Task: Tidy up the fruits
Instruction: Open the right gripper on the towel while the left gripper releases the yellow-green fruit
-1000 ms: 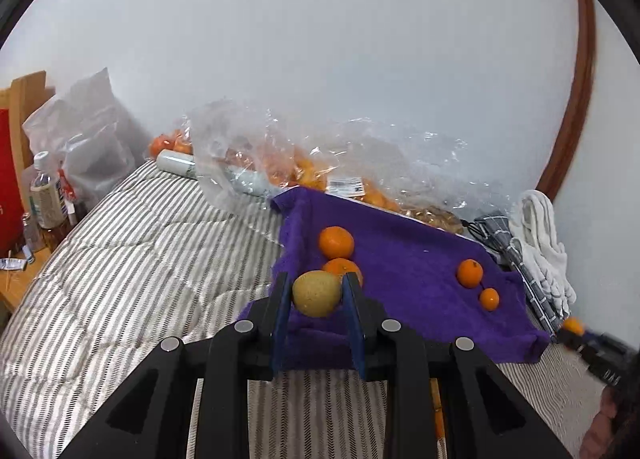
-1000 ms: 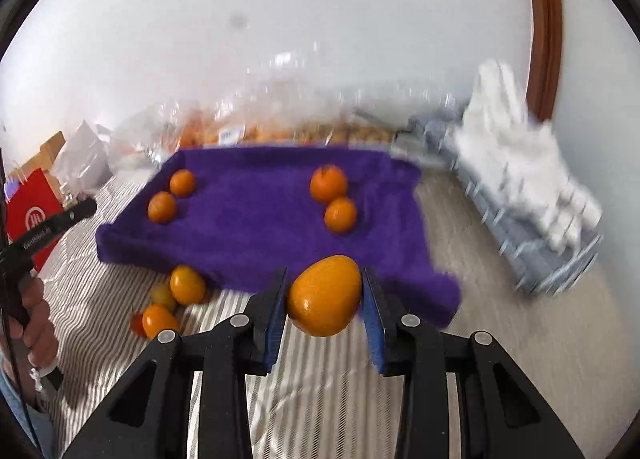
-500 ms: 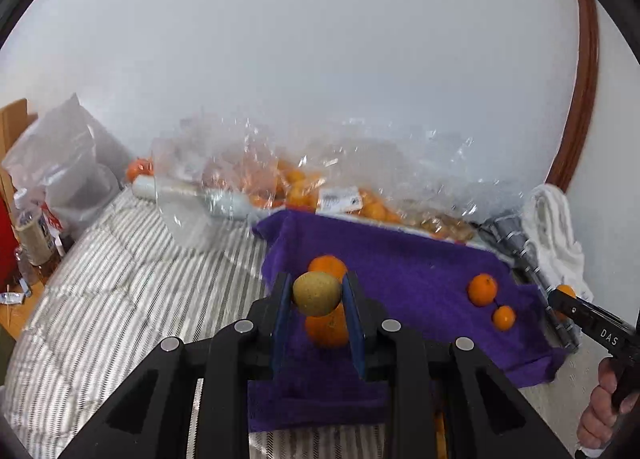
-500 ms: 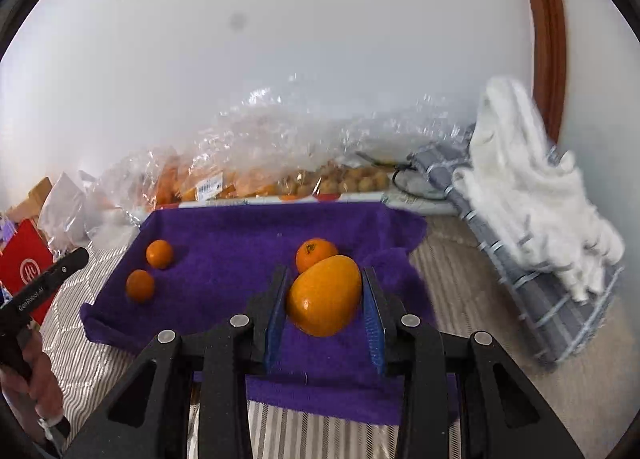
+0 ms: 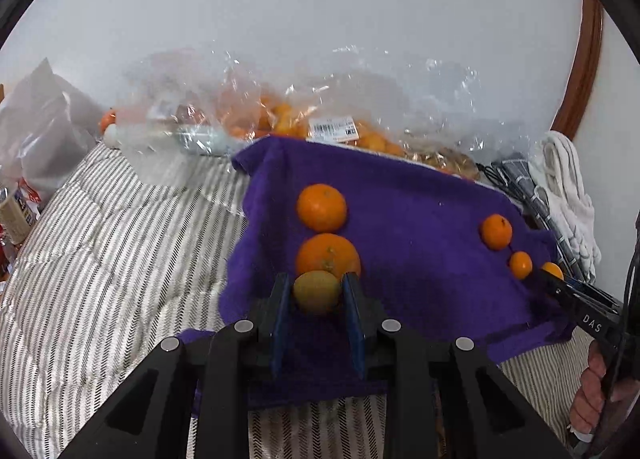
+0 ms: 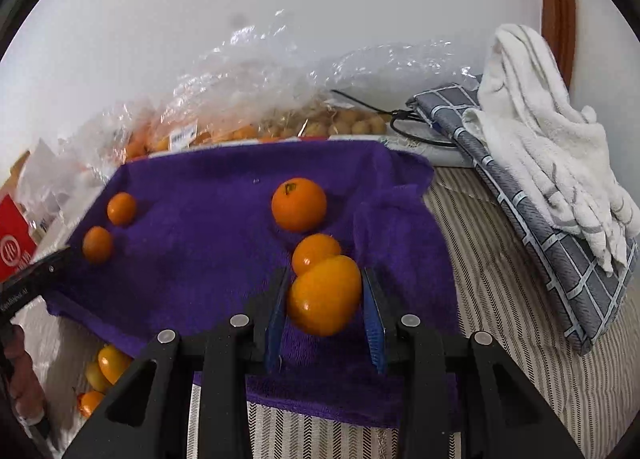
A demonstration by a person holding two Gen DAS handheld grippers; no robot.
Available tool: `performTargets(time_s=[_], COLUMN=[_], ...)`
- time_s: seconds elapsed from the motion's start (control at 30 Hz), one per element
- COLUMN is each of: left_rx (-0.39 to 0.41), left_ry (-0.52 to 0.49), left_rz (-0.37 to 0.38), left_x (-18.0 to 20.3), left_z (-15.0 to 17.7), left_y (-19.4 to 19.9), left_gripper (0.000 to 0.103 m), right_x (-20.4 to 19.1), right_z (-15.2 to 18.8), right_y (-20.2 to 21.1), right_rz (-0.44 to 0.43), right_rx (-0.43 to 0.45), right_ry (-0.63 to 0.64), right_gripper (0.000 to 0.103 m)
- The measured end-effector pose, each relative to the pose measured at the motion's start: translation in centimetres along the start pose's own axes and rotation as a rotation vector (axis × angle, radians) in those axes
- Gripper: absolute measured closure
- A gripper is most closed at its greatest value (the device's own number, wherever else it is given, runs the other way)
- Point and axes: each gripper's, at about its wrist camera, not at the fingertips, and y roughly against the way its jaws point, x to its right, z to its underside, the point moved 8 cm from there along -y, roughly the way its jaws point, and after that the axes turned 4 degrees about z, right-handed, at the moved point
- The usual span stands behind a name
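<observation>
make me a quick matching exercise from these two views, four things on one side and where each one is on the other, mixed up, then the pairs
Things:
1. yellow-green fruit
2. big orange fruit
3. white towels
4. purple towel

Places:
A. between the right gripper's fingers
B. piled on the grey checked cloth
C. spread on the striped bedding, oranges lying on it
D. between the left gripper's fingers

Pairs: 1-D, 2-A, 3-B, 4-C
</observation>
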Motion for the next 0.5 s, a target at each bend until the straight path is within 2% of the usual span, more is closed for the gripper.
performTargets(time_s=[0.27,0.5], left_rx=[-0.006,-0.017], left_ry=[-0.012,-0.035], left_rz=[-0.015,-0.029], left_x=[-0.1,0.2], left_z=[0.0,0.1], left_y=[0.0,-0.3], left_gripper=[0.078,0.078], right_x=[-1.1,-1.0], right_z=[0.8,1.1], right_y=[-0.8,-1.4], right_rz=[0.047,0.030], right_rx=[-0.008,-0.044], right_ry=[0.082,0.068], right_gripper=[0.068,0.068])
